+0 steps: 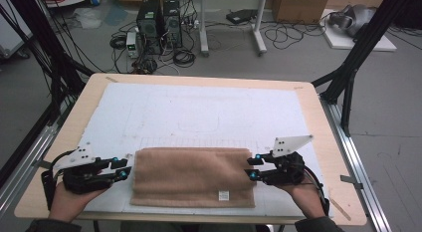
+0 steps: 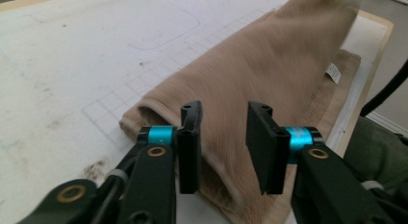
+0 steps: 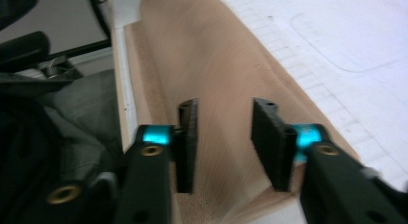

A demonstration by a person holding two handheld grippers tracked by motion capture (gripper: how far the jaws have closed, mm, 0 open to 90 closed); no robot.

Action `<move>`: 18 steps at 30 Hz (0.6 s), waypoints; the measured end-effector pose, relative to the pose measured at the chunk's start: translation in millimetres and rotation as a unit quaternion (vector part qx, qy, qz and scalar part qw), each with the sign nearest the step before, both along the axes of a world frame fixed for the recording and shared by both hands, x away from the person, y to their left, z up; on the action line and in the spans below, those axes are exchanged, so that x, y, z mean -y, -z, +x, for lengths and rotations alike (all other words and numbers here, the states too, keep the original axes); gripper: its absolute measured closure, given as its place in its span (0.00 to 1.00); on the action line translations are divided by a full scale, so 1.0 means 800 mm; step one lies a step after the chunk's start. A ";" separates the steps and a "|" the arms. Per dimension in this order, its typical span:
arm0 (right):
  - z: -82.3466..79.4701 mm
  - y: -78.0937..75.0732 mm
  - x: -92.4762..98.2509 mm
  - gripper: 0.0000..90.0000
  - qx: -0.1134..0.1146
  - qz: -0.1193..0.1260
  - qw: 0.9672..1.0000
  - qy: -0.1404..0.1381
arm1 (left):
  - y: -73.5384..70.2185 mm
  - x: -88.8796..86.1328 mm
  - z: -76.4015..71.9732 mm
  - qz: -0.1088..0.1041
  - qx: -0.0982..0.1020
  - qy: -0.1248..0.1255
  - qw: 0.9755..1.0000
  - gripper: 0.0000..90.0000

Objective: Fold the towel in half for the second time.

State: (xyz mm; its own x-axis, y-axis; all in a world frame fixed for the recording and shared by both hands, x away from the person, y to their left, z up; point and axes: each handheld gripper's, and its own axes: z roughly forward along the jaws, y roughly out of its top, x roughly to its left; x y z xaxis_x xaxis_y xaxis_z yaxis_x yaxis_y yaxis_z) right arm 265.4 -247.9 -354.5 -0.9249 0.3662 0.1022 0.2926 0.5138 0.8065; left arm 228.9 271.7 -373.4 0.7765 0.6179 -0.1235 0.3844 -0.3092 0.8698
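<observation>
Both pairs of fingers are parted and released: the left gripper (image 1: 125, 168) is seen just beside the left end of the folded tan towel (image 1: 191, 174), the right gripper (image 1: 252, 168) just beside its right end. Plush pile and a small white label are shown. It lies near the front edge of the white, grid-marked mat (image 1: 199, 112) on the wooden table (image 1: 328, 142). Computer towers (image 1: 159, 20) and cables are seen on the floor beyond.

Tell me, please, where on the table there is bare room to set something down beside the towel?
The white mat lies bare from the folded towel's far edge to the table's far rim: the widest free patch. Narrow wooden strips run along both sides. The near edge is crowded: the left claw and right claw sit at the towel's two ends.
</observation>
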 end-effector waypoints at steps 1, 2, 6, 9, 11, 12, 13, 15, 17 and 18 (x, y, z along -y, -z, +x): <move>0.000 0.001 0.001 0.65 0.004 -0.008 1.000 0.006 | 0.001 0.000 0.001 0.001 -0.002 -0.001 1.000 0.70; 0.001 0.004 0.001 0.64 0.002 -0.015 1.000 0.009 | 0.004 0.002 0.003 0.002 -0.003 -0.003 1.000 0.69; 0.011 0.029 -0.008 0.60 -0.009 -0.042 0.999 0.006 | 0.021 0.017 0.016 0.017 -0.009 -0.003 1.000 0.66; 0.016 0.053 -0.019 0.61 -0.022 -0.063 0.998 -0.002 | 0.041 0.036 0.024 0.024 -0.030 0.018 0.999 0.73; 0.016 0.068 -0.026 0.65 -0.026 -0.079 0.997 -0.005 | 0.053 0.045 0.028 0.038 -0.043 0.023 0.998 0.75; 0.018 0.076 -0.029 0.67 -0.027 -0.083 0.996 -0.005 | 0.060 0.050 0.030 0.048 -0.048 0.028 0.997 0.75; 0.019 0.082 -0.031 0.69 -0.030 -0.090 0.995 -0.005 | 0.066 0.056 0.032 0.063 -0.052 0.028 0.996 0.75; 0.020 0.094 -0.036 0.78 -0.040 -0.090 0.995 -0.007 | 0.078 0.067 0.033 0.092 -0.057 0.035 0.994 0.76; 0.017 0.098 -0.040 0.90 -0.028 -0.087 0.996 -0.009 | 0.080 0.068 0.029 0.092 -0.044 0.038 0.994 0.90; 0.016 0.097 -0.040 0.93 -0.032 -0.083 0.996 -0.016 | 0.078 0.067 0.028 0.090 -0.047 0.038 0.994 0.94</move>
